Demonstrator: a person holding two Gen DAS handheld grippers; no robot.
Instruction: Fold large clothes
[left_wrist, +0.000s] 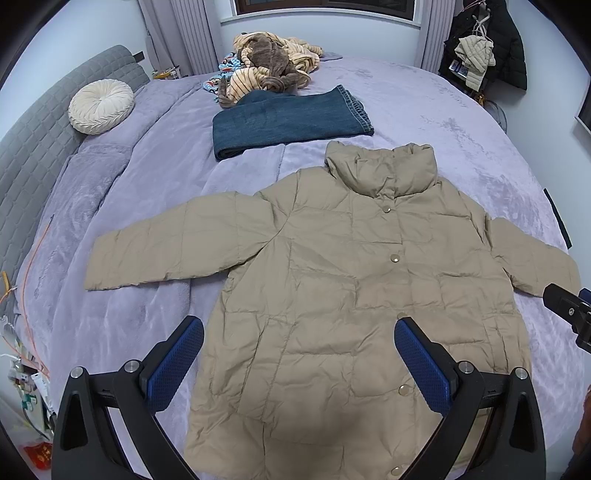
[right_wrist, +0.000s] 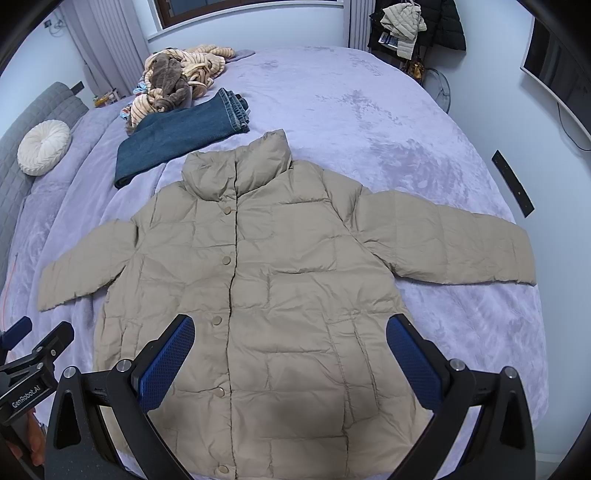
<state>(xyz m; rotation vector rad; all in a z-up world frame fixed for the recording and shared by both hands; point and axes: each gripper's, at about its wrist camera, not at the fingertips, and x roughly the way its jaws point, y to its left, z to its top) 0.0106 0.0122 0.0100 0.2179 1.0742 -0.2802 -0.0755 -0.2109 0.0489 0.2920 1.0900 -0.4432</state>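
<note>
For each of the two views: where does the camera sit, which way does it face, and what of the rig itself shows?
Left wrist: on the left tongs, angled down over the beige jacket; its own open fingers show, the right tongs at the right edge.
Right wrist: on the right tongs, angled down likewise; open fingers show, the left tongs at the lower left.
Shared: jacket spread flat, folded jeans, purple bedspread, round pillow.

Bed (left_wrist: 424, 110) with jacket (left_wrist: 332, 277), jeans (left_wrist: 291, 118).
</note>
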